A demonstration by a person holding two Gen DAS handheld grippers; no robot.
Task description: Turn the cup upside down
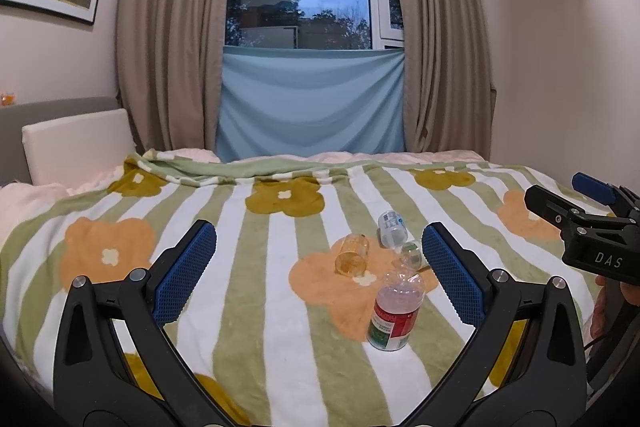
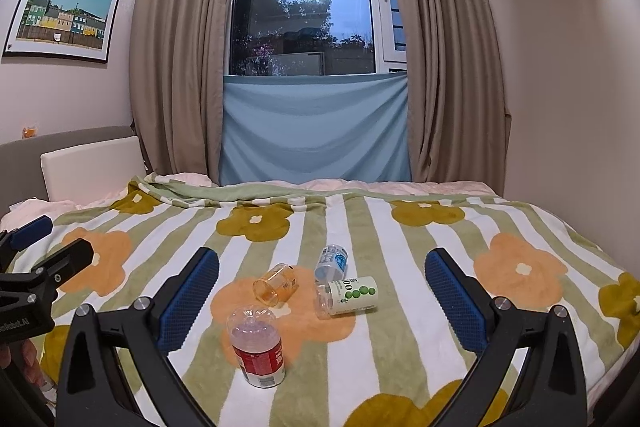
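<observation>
Both tongs, left (image 1: 320, 267) and right (image 2: 322, 287), spread, empty; orange cup (image 2: 274, 285) on side, base hidden.

I count one orange cup (image 2: 275, 285) lying on its side on my blanket (image 2: 400, 347), three bottles around it — red-labelled (image 2: 258, 349), green-dotted (image 2: 348, 295), blue-labelled (image 2: 331, 262) — and two curtains (image 2: 180, 47), one framed picture (image 2: 64, 13).
</observation>
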